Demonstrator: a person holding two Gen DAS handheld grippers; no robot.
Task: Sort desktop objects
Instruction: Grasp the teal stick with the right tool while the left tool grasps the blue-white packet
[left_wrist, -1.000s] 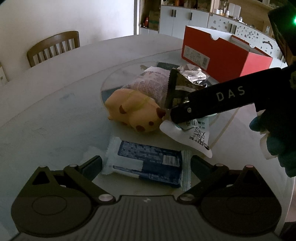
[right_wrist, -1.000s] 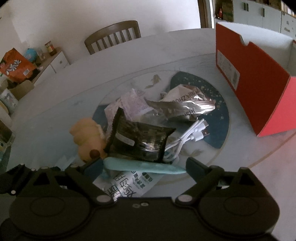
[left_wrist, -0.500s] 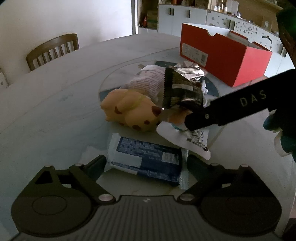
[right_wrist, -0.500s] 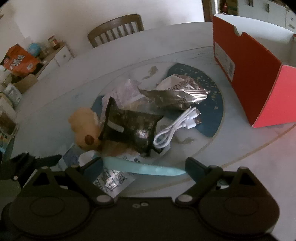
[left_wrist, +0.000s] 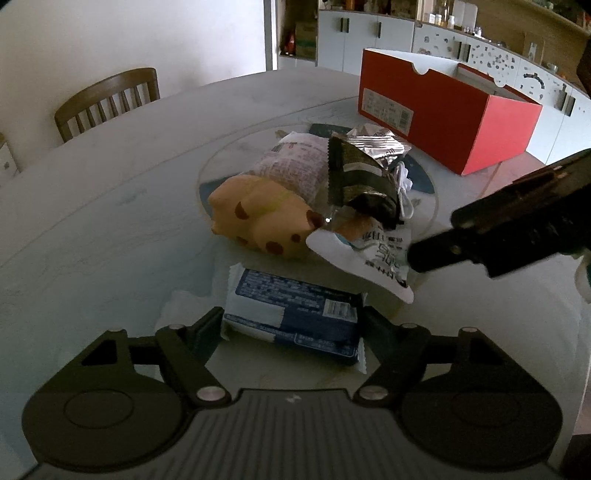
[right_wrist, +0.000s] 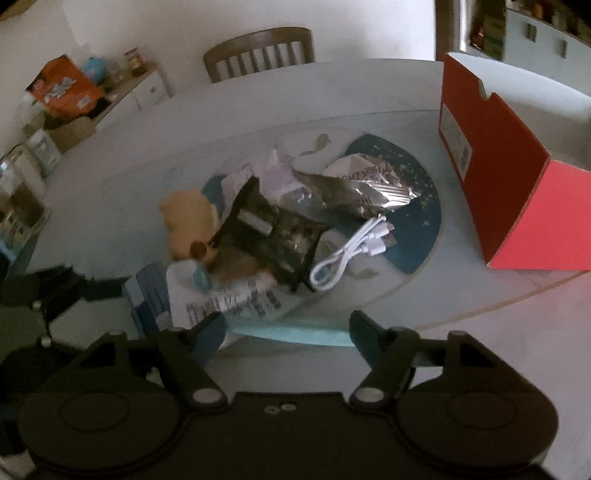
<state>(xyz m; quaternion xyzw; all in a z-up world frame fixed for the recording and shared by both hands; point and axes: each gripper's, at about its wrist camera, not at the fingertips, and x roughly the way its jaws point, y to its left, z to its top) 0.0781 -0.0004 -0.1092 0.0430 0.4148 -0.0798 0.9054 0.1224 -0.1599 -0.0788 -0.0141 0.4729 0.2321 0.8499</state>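
A pile sits on the round table: a tan spotted plush toy (left_wrist: 258, 218), a dark snack packet (left_wrist: 360, 181), a silver foil bag (right_wrist: 365, 184), a white printed pouch (left_wrist: 373, 258) and a white cable (right_wrist: 351, 251). A blue-and-white packet (left_wrist: 291, 310) lies between the fingers of my left gripper (left_wrist: 291, 325), which is open around it. My right gripper (right_wrist: 288, 328) is open, with a light blue flat item (right_wrist: 291, 334) lying between its fingers, in front of the pile. Its black body shows in the left wrist view (left_wrist: 517, 221).
A red open shoebox (left_wrist: 443, 110) stands at the back right of the table. A wooden chair (left_wrist: 107, 99) stands behind the table. A cabinet with an orange bag (right_wrist: 62, 85) stands far left. The pile rests on a glass turntable (right_wrist: 406, 236).
My right gripper has drawn back from the pile toward the table's near right, with the light blue item still between its fingers. The left gripper has stayed around the blue packet.
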